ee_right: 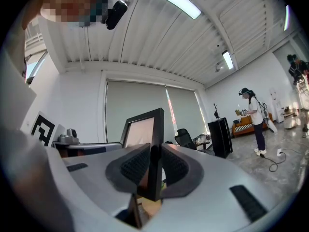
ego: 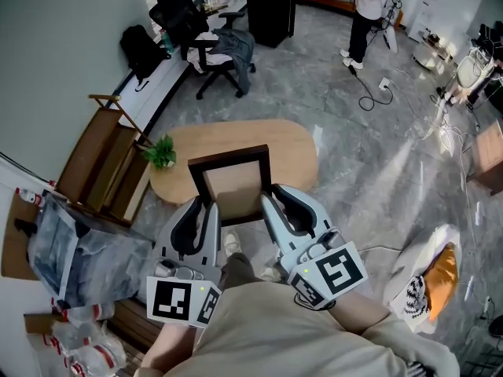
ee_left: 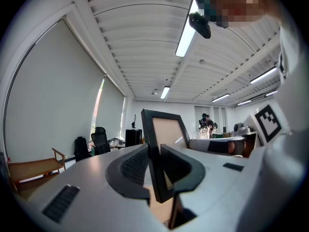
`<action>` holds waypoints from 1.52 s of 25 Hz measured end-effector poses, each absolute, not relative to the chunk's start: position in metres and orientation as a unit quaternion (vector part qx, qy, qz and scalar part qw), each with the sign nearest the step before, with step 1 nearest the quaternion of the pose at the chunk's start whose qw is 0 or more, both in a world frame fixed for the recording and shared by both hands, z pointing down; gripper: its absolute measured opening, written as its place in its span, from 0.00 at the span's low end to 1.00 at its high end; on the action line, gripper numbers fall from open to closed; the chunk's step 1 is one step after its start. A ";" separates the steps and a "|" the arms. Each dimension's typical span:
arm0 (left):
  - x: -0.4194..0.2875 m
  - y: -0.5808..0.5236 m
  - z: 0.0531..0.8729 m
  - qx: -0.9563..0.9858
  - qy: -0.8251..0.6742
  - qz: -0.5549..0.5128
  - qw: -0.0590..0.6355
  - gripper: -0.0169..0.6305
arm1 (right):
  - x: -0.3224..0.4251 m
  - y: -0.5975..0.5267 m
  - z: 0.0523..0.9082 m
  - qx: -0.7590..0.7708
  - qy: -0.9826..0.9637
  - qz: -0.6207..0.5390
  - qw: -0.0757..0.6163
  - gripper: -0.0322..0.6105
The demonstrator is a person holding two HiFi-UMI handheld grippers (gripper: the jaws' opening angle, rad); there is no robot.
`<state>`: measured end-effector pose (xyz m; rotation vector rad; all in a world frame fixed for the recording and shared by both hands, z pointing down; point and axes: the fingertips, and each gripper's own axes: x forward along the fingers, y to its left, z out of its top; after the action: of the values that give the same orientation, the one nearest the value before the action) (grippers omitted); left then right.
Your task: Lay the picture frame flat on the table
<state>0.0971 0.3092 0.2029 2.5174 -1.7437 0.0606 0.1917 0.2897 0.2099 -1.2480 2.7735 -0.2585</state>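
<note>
A dark picture frame (ego: 232,183) with a tan panel hangs above the near edge of an oval wooden table (ego: 295,144), held up between both grippers. My left gripper (ego: 206,210) is shut on the frame's left side rail. My right gripper (ego: 271,205) is shut on its right side rail. In the left gripper view the frame (ee_left: 164,132) stands edge-on between the jaws of the left gripper (ee_left: 157,175). In the right gripper view the frame (ee_right: 142,129) is pinched by the right gripper (ee_right: 153,170). Both gripper cameras point upward at the ceiling.
A small potted plant (ego: 161,154) sits at the table's left end. A wooden bench (ego: 102,163) and plastic bags (ego: 71,250) lie to the left. An office chair (ego: 216,49) stands behind the table. A person (ego: 365,14) stands far back; a cushion (ego: 428,277) lies on the floor at right.
</note>
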 end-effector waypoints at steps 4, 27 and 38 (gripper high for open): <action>0.099 0.299 0.208 0.822 -0.568 0.019 0.038 0.14 | 0.193 0.279 0.215 -0.409 0.908 -0.084 0.043 0.13; 0.023 0.133 0.248 0.822 -0.564 0.031 0.081 0.14 | 0.117 0.110 0.256 -0.416 0.902 -0.117 0.009 0.13; -0.055 0.017 0.274 0.825 -0.549 0.045 0.124 0.14 | 0.040 -0.002 0.281 -0.430 0.889 -0.153 -0.019 0.13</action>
<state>-0.0551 0.0172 0.2743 2.4056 -1.6011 0.1310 0.0401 -0.0022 0.2808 -1.3689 2.8281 -0.4871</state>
